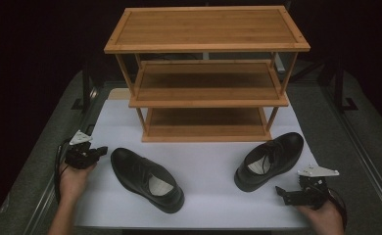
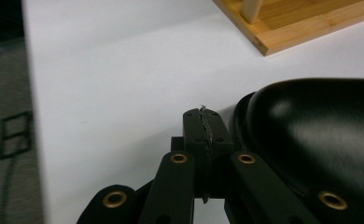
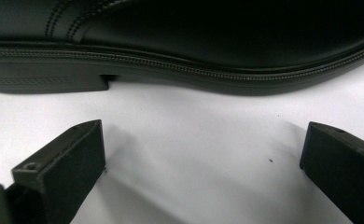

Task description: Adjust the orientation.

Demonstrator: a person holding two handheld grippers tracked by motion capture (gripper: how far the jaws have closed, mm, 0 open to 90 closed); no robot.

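The left gripper (image 1: 98, 150), jaws pressed together and empty, sits just beside the left black dress shoe (image 1: 147, 179) at its nine o'clock. The right gripper (image 1: 283, 194), jaws spread wide, faces the right shoe (image 1: 270, 160) from four o'clock. Likely next: grip a shoe's collar firmly, then lift it level toward the bamboo rack (image 1: 206, 46) at twelve.

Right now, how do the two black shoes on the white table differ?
The left shoe lies nearer the front edge, its toe toward the person and its heel toward the wooden rack. The right shoe sits closer to the rack, its toe pointing away up-right. The left gripper, jaws shut, is beside the left shoe's heel; the right gripper, jaws wide open, faces the right shoe's side. Both are glossy black lace-ups, upright on their soles, untouched.
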